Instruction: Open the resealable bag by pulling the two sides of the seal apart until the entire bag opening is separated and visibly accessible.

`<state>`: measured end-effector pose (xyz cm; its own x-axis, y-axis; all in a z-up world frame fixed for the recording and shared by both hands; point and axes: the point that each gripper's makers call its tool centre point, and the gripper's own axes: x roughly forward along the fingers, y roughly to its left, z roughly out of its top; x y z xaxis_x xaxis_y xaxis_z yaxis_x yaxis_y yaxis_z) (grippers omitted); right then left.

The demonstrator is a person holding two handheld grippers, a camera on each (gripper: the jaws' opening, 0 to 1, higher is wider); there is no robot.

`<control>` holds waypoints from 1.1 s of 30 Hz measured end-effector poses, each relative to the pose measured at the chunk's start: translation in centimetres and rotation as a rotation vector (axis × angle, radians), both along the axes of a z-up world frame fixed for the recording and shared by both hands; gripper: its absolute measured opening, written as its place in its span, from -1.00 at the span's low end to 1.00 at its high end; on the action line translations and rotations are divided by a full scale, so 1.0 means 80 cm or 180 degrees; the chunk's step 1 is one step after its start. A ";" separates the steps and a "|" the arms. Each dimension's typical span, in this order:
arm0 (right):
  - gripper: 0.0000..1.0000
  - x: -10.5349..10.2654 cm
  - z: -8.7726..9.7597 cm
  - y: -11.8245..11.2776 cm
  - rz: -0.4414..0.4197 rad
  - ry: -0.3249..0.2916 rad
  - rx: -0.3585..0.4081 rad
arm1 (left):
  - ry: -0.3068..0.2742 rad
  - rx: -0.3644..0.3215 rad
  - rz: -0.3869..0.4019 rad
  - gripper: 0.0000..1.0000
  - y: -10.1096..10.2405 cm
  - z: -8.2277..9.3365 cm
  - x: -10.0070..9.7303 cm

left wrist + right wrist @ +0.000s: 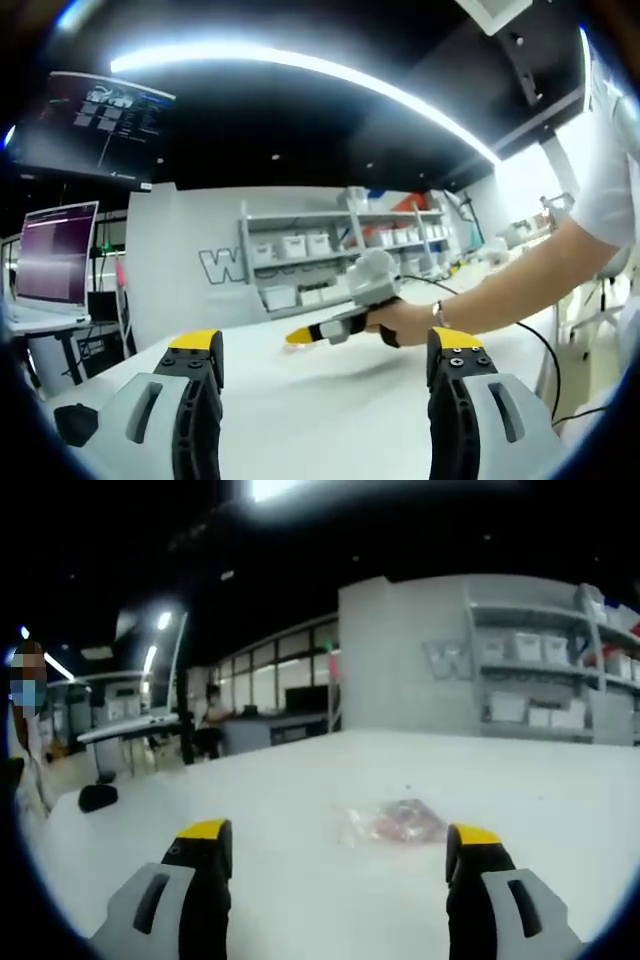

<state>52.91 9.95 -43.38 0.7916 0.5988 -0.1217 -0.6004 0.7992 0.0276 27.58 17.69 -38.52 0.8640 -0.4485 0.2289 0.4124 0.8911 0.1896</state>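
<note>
The bag lies flat on the table, right in front of our right gripper.

Our right gripper has its jaws wide, with the bag just past them, stretched sideways. Our left gripper is wide too, holding nothing, farther from the bag on the white table.

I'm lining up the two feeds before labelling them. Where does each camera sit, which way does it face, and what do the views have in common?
Left gripper view: rides the left gripper, jaws apart, facing across the white table toward the shelves; the person's hand holds the right gripper ahead.
Right gripper view: rides the right gripper, jaws apart, looking down the table at the resealable bag, lying flat and untouched.
Shared: the white table, the shelves of bins, and a black object near the table edge.
</note>
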 end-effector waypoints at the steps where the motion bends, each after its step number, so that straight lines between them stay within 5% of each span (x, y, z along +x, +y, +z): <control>1: 0.79 -0.001 0.000 -0.002 -0.0005 -0.0002 0.0001 | -0.0001 -0.0001 -0.0002 0.63 0.000 0.000 0.000; 33: 0.75 0.000 0.006 -0.040 -0.0033 -0.0046 0.0055 | -0.0015 0.0046 -0.0028 0.63 -0.009 0.003 -0.005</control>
<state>52.93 6.78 -42.93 0.7993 0.5926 -0.0999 -0.5926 0.8048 0.0329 27.22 16.96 -38.28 0.8588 -0.4595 0.2265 0.4193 0.8845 0.2044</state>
